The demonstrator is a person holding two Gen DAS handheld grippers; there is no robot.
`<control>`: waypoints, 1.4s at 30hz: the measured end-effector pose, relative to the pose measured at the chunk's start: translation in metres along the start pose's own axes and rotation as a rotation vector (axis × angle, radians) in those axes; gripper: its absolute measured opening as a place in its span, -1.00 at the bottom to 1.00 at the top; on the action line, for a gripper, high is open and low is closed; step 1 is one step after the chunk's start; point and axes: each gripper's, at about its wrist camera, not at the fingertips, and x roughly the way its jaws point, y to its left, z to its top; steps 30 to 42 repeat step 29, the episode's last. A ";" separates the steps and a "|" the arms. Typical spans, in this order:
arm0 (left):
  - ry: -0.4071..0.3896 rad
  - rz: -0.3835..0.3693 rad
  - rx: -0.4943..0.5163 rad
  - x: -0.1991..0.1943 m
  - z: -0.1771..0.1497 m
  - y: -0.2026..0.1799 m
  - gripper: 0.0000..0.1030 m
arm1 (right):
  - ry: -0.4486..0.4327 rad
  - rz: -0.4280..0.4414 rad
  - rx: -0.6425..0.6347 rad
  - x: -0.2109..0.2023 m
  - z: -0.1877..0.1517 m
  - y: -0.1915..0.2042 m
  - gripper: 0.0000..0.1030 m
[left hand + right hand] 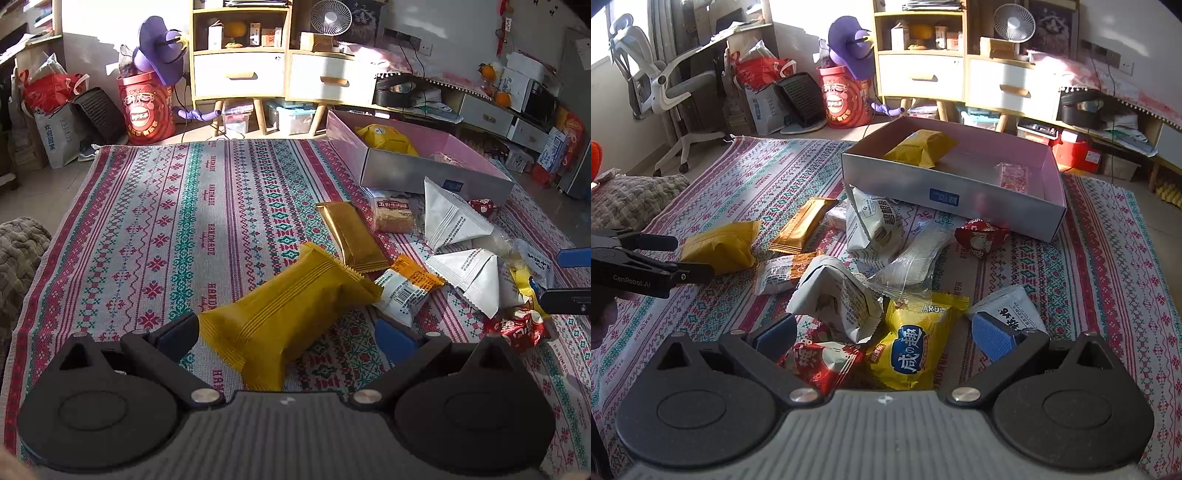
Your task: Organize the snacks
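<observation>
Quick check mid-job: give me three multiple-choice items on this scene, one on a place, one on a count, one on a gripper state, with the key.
1. Where does the mustard pack lie?
A. in the box
B. on the cloth between the left gripper's open fingers
C. on the shelf

2. How many snacks are visible in the box?
A. none
B. two
C. five

3. What state is the right gripper in?
A. open above the pile
B. shut on a red pack
C. out of view

Key:
1 B: the left gripper has a finger on each side of the pack, which rests on the cloth.
2 B: a yellow pack and a pink bar show inside.
3 A: its fingers stand wide apart, with nothing gripped.
</observation>
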 end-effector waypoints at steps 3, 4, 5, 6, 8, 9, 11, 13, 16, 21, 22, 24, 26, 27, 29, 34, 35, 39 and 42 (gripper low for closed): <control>-0.014 -0.008 0.059 0.009 0.003 0.003 1.00 | -0.002 -0.016 0.006 0.002 0.000 0.001 0.93; -0.010 -0.014 0.071 0.012 0.005 0.005 1.00 | 0.001 -0.017 0.014 0.004 0.000 -0.001 0.93; -0.003 -0.020 0.076 0.016 0.006 0.006 1.00 | 0.006 -0.021 0.021 0.005 0.000 -0.002 0.89; 0.008 -0.027 0.076 0.020 0.008 0.008 1.00 | 0.016 -0.035 0.031 0.007 0.000 -0.003 0.87; 0.032 -0.039 0.059 0.027 0.011 0.012 0.99 | 0.043 -0.058 0.059 0.011 0.001 -0.007 0.70; 0.044 -0.043 0.050 0.030 0.012 0.013 0.99 | 0.052 -0.059 0.078 0.012 0.001 -0.009 0.64; 0.069 -0.065 0.038 0.035 0.014 0.014 0.91 | 0.077 -0.054 0.140 0.017 0.000 -0.017 0.47; 0.092 -0.072 0.033 0.039 0.016 0.012 0.79 | 0.102 -0.051 0.194 0.022 -0.002 -0.025 0.46; 0.108 -0.052 0.047 0.040 0.017 0.009 0.68 | 0.126 -0.050 0.217 0.027 -0.004 -0.028 0.39; 0.120 -0.056 0.039 0.039 0.020 0.005 0.54 | 0.149 -0.078 0.160 0.033 -0.006 -0.017 0.19; 0.121 -0.052 0.044 0.039 0.020 0.003 0.52 | 0.150 -0.086 0.143 0.033 -0.006 -0.014 0.17; 0.118 -0.039 0.058 0.041 0.020 -0.001 0.52 | 0.146 -0.098 0.118 0.033 -0.006 -0.010 0.12; 0.110 -0.030 0.069 0.042 0.019 -0.003 0.52 | 0.143 -0.110 0.099 0.033 -0.007 -0.008 0.05; 0.106 -0.027 0.069 0.043 0.020 -0.004 0.52 | 0.141 -0.117 0.088 0.032 -0.008 -0.006 0.03; 0.098 -0.024 0.064 0.044 0.021 -0.005 0.52 | 0.140 -0.127 0.073 0.033 -0.007 -0.004 -0.03; 0.098 -0.024 0.064 0.044 0.021 -0.005 0.52 | 0.140 -0.127 0.073 0.033 -0.007 -0.004 -0.03; 0.098 -0.024 0.064 0.044 0.021 -0.005 0.52 | 0.140 -0.127 0.073 0.033 -0.007 -0.004 -0.03; 0.098 -0.024 0.064 0.044 0.021 -0.005 0.52 | 0.140 -0.127 0.073 0.033 -0.007 -0.004 -0.03; 0.098 -0.024 0.064 0.044 0.021 -0.005 0.52 | 0.140 -0.127 0.073 0.033 -0.007 -0.004 -0.03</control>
